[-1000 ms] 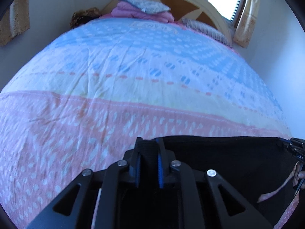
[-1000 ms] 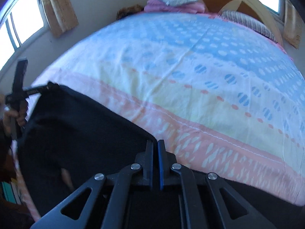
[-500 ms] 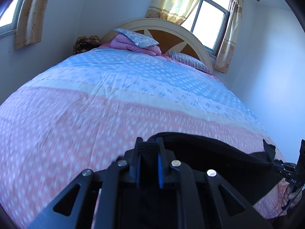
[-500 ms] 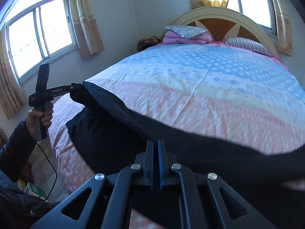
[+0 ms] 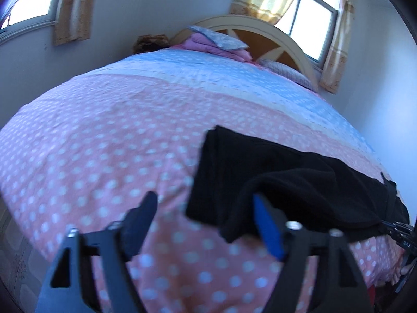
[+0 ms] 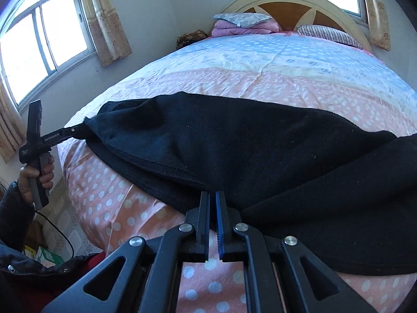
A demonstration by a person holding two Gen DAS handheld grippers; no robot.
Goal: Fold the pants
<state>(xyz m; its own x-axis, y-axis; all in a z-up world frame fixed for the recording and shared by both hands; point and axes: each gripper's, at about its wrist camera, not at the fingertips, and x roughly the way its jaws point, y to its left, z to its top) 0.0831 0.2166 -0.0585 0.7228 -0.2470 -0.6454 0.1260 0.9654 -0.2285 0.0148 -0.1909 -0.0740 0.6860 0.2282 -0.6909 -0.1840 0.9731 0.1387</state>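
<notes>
Left wrist view, black pants (image 5: 299, 180) on dotted bed (image 5: 104, 140), jaws just opened

The left wrist view is smeared by motion blur, softening the bedspread's (image 5: 109, 140) dots. The black pants (image 6: 247, 140) run off the right wrist view's right edge. The right gripper (image 5: 401, 234) is cut by the left view's rim, its jaws unseen there.
</notes>
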